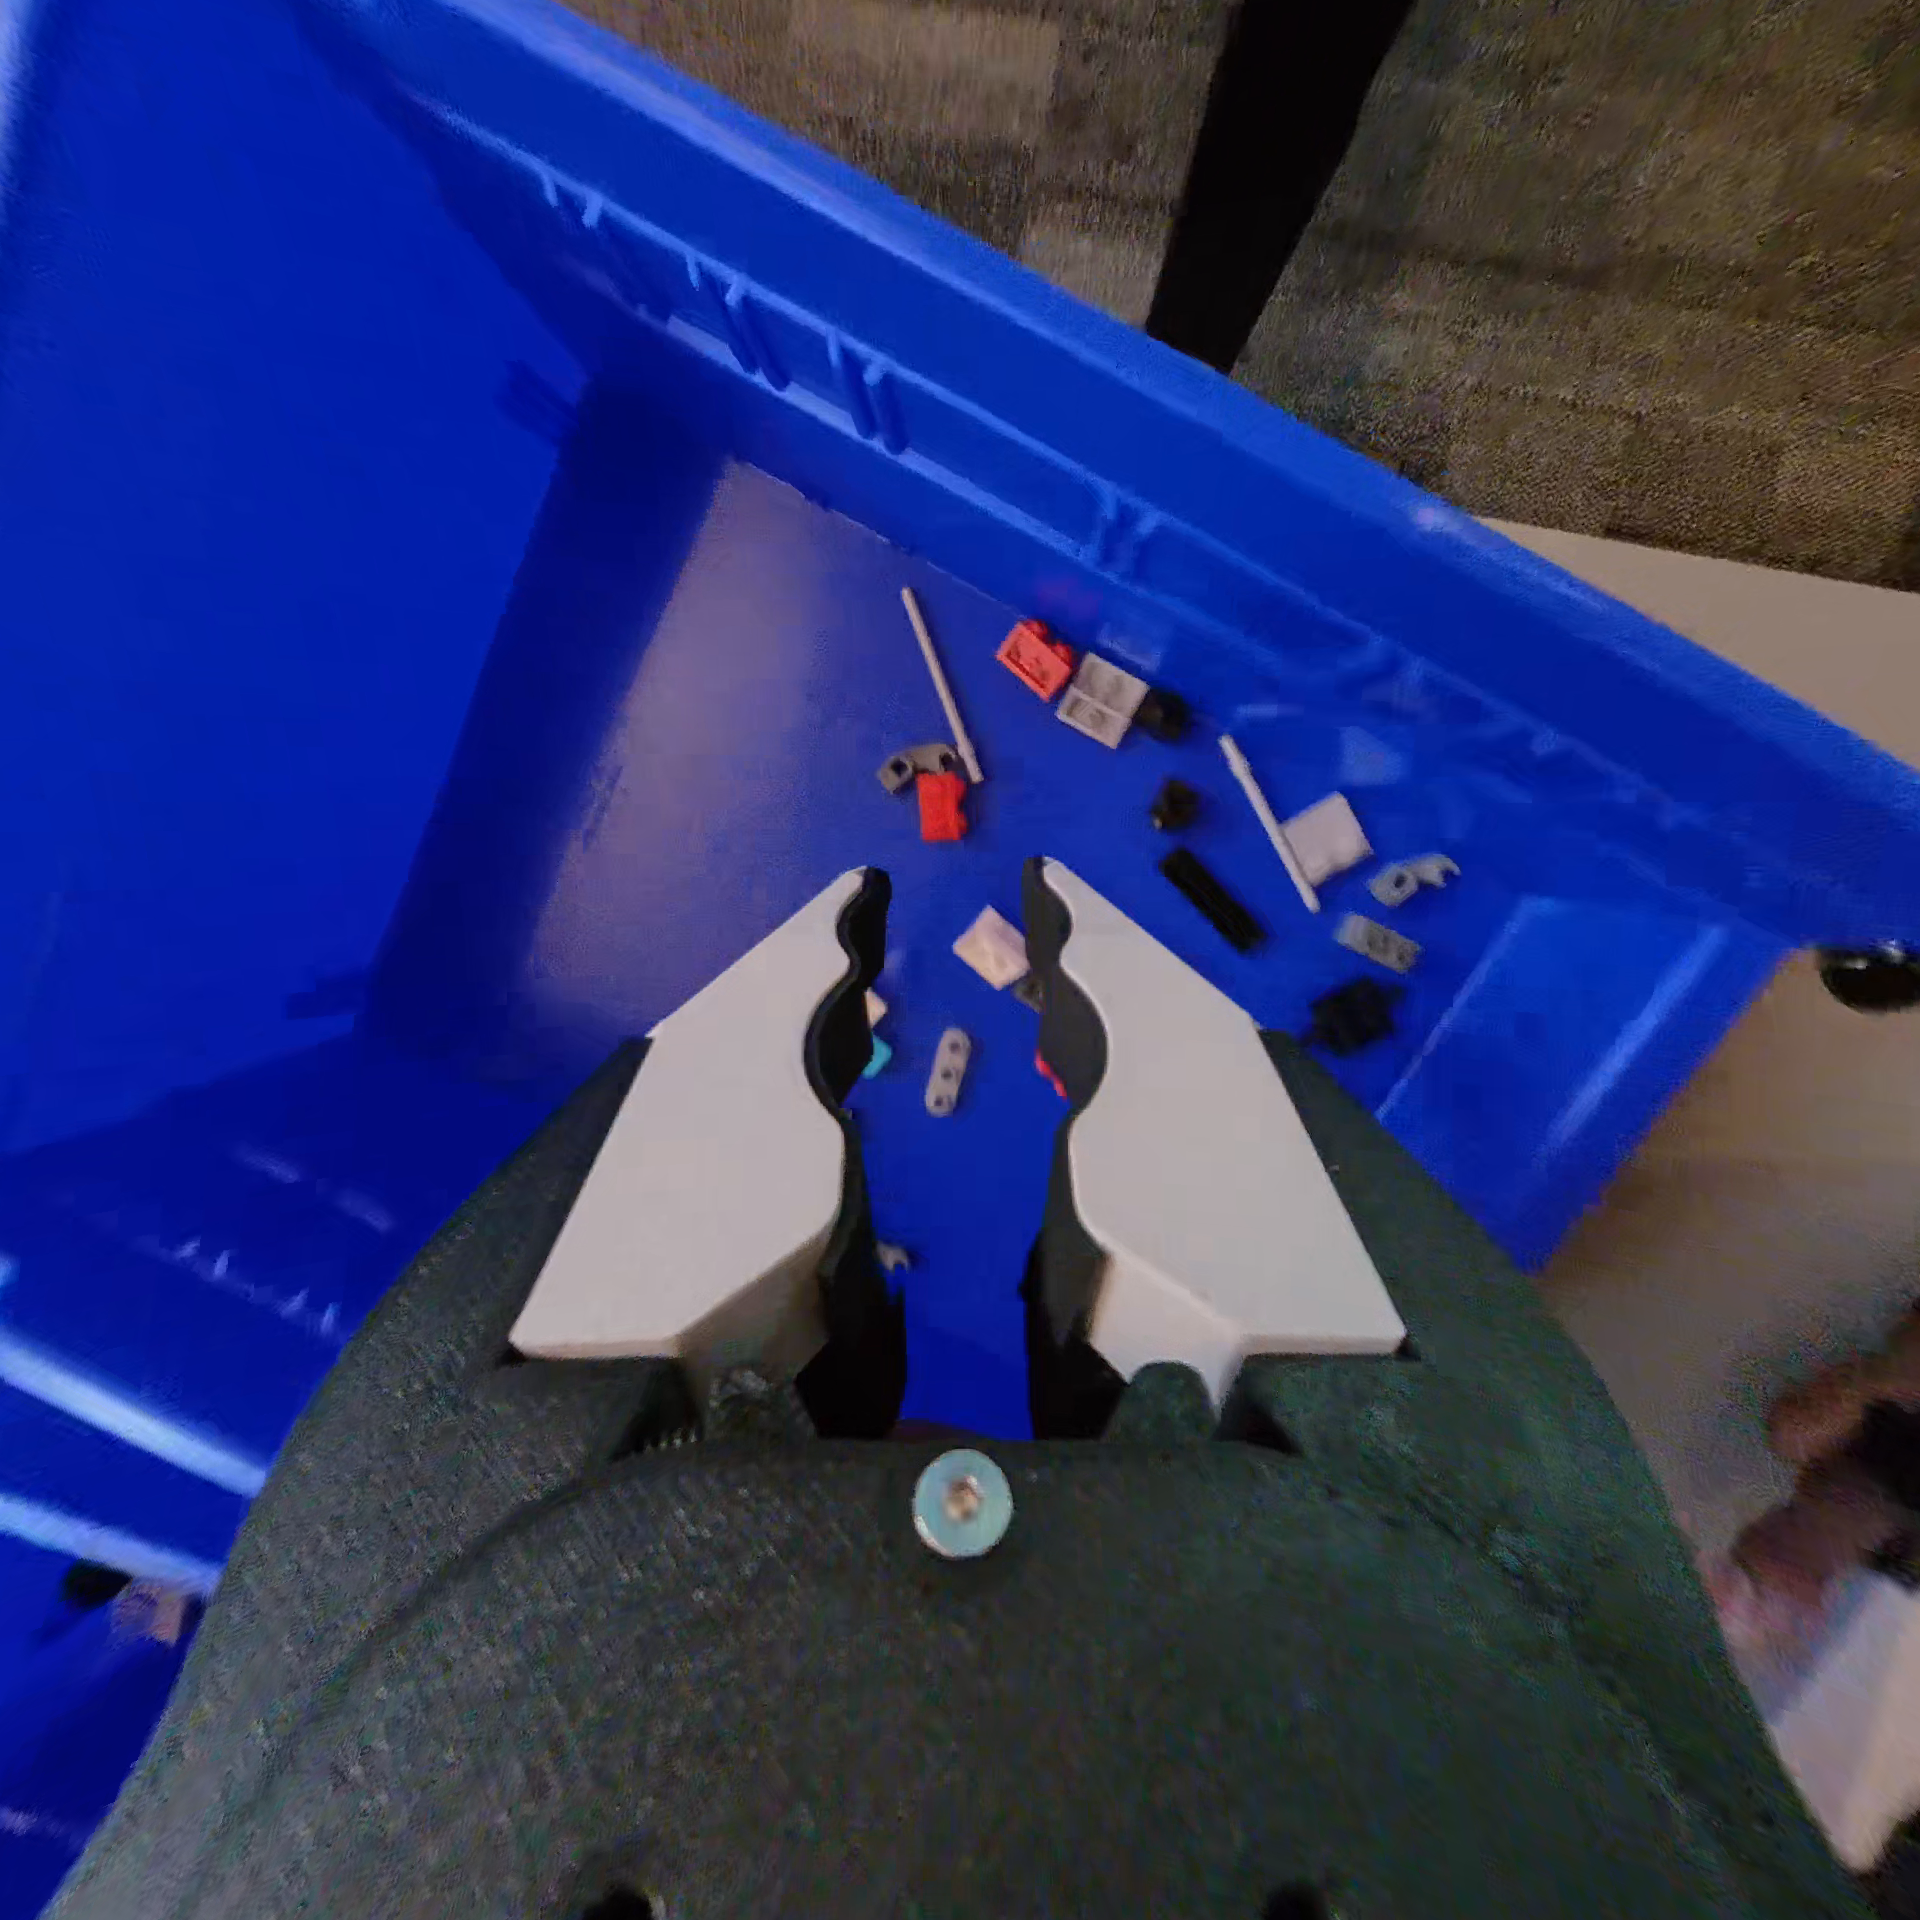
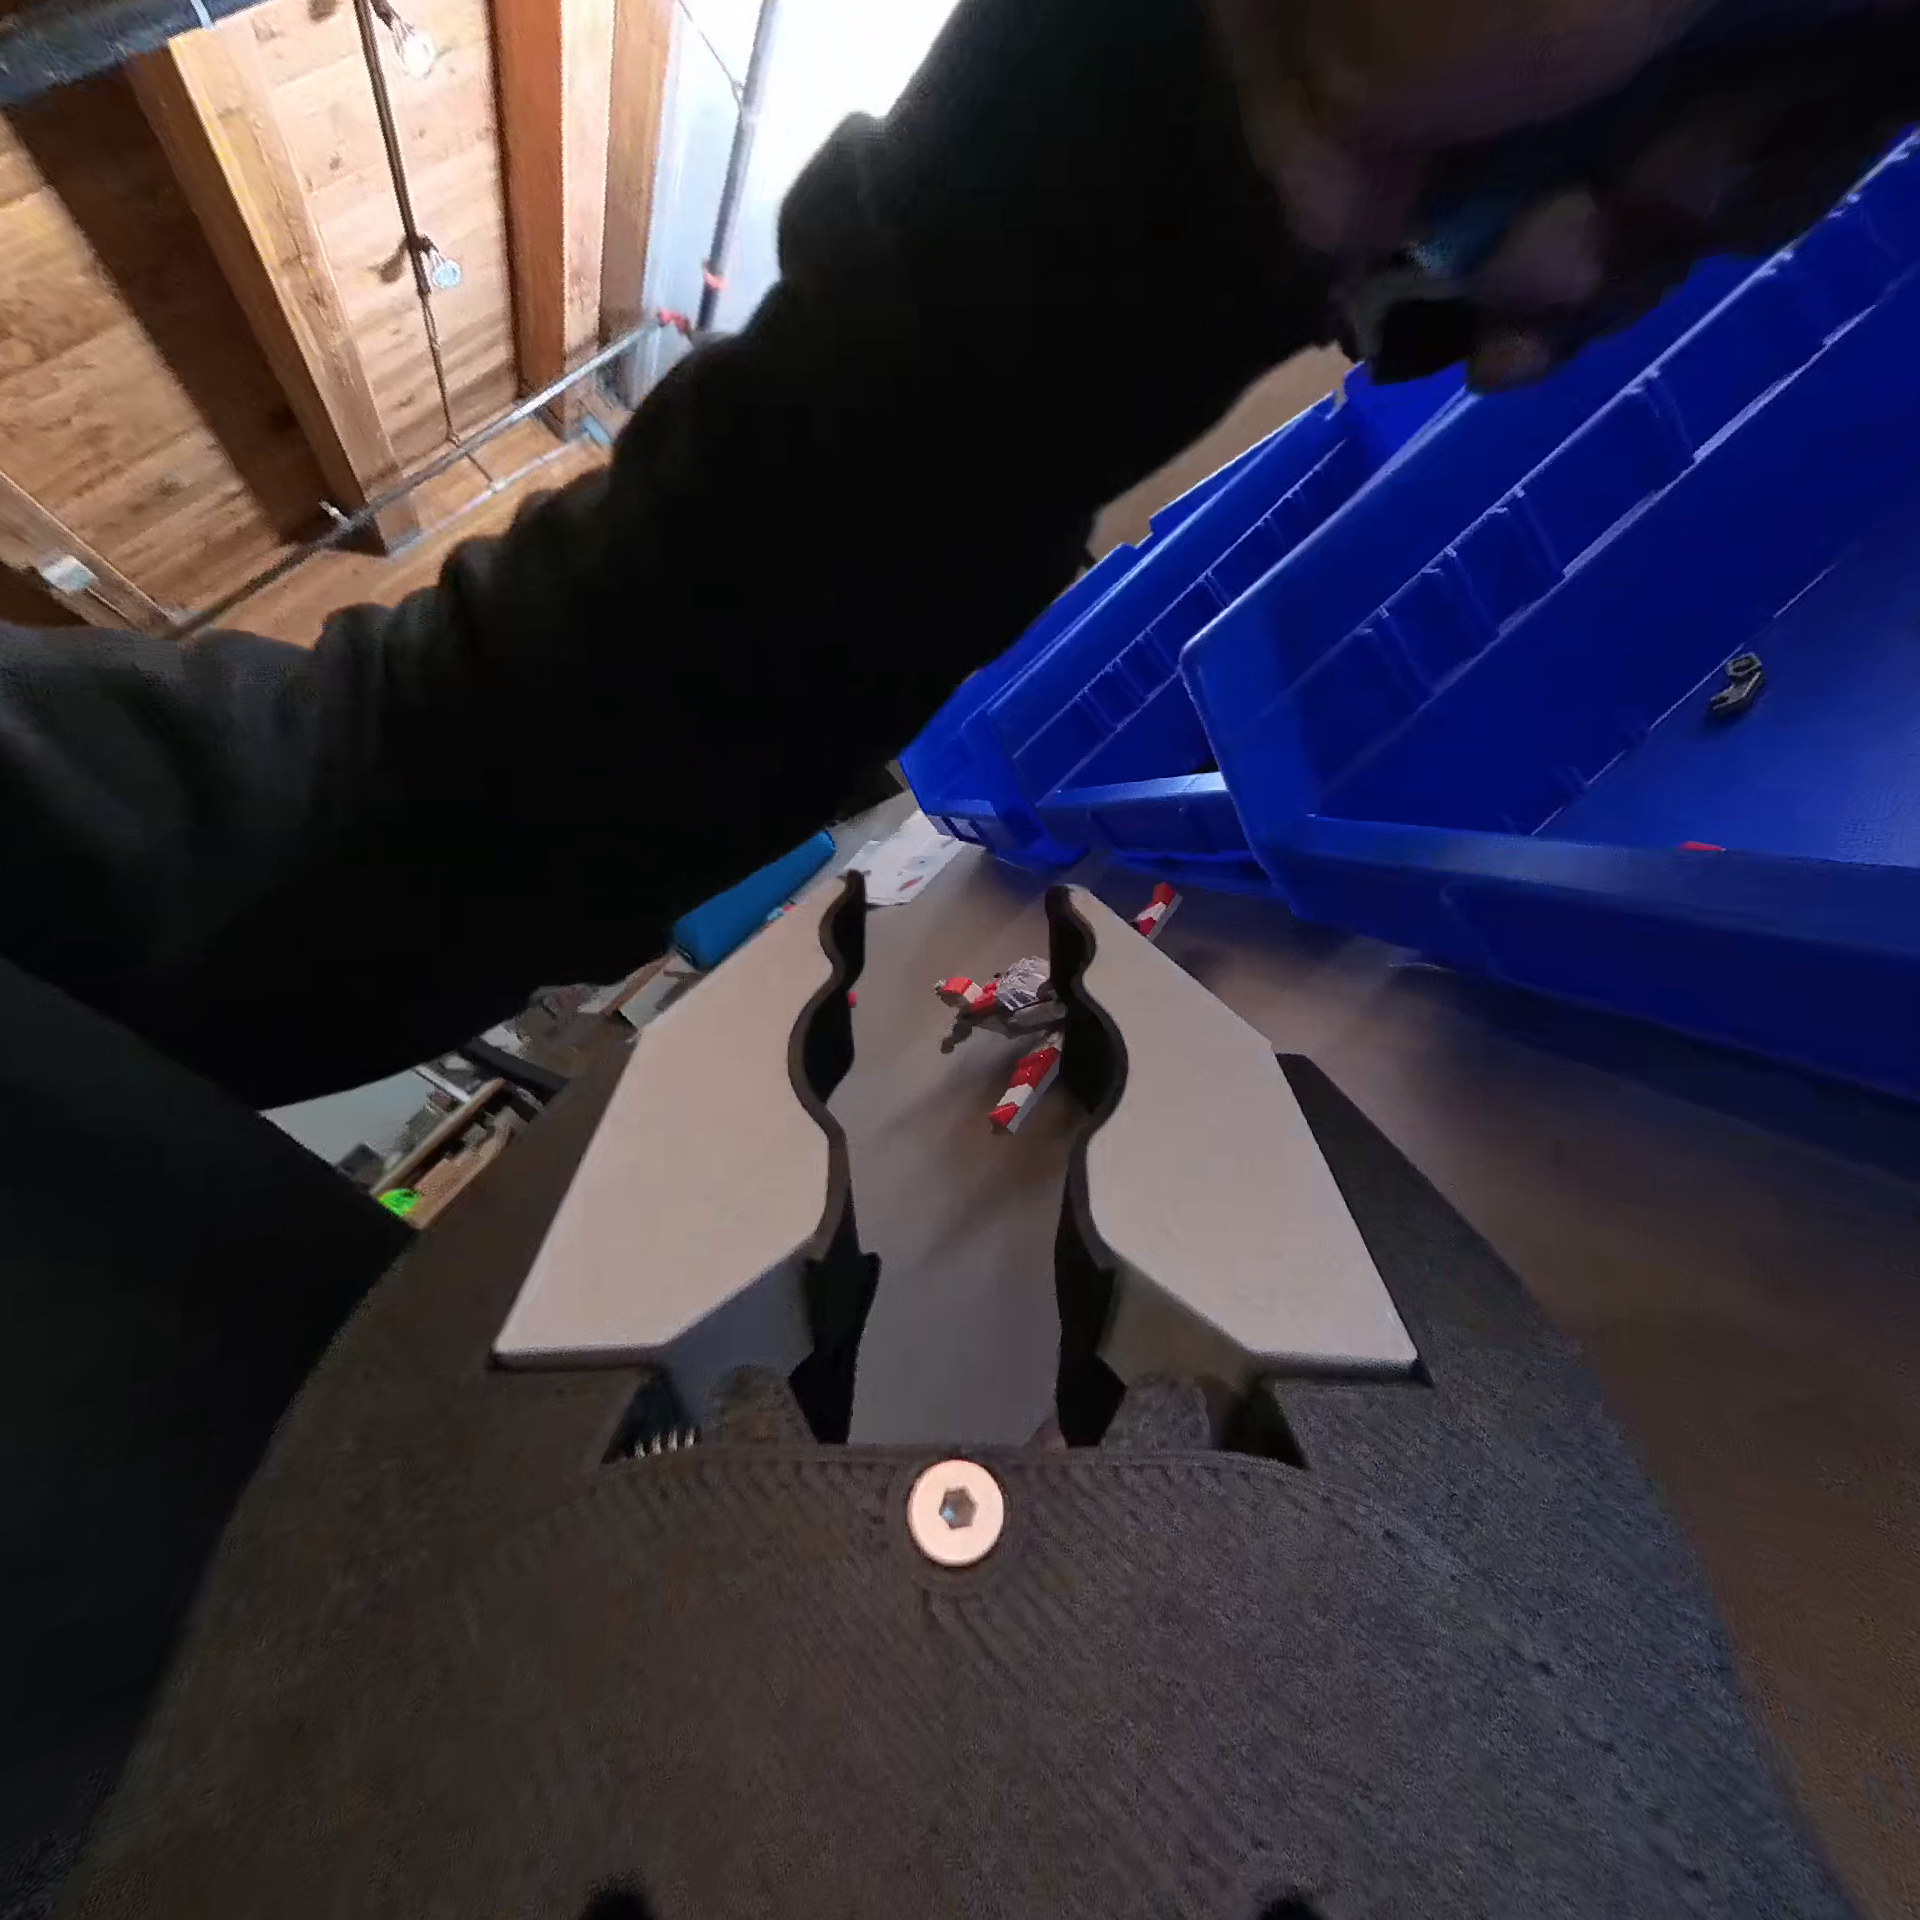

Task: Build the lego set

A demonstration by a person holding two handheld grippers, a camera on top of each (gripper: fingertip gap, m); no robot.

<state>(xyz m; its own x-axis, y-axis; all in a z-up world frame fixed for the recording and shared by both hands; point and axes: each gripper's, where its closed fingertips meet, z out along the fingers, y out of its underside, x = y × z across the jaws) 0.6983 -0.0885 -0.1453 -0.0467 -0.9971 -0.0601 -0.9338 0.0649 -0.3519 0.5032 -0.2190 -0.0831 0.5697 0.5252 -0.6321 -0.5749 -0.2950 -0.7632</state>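
My left gripper [image 1: 954, 878] is open and empty, hovering inside a blue bin [image 1: 1039, 436] over several loose lego pieces. Among them are a small white tile [image 1: 987, 943] just past the fingertips, a grey two-hole plate [image 1: 948, 1070], a red brick [image 1: 941, 808], another red brick [image 1: 1035, 659], a grey plate [image 1: 1103, 700], a black bar [image 1: 1211, 900] and two thin white rods [image 1: 941, 686]. My right gripper [image 2: 954, 902] is open and empty above the table [image 2: 1558, 1299]. A partly built red and white lego model [image 2: 1006, 1023] lies on the table beyond its fingertips.
Several blue bins [image 2: 1455, 644] stand side by side at the right; the nearest holds a small dark piece [image 2: 1737, 686]. A person's dark sleeve [image 2: 727, 540] crosses the right wrist view. A blue cylinder [image 2: 753, 902] and papers [image 2: 904, 868] lie on the table. Carpet [image 1: 1558, 260] lies beyond the bin. Tip to tip, the grippers are about 25 centimetres apart. From my left tips it is roughly 5 centimetres to the small white tile [image 1: 987, 943]; from my right, 20 centimetres.
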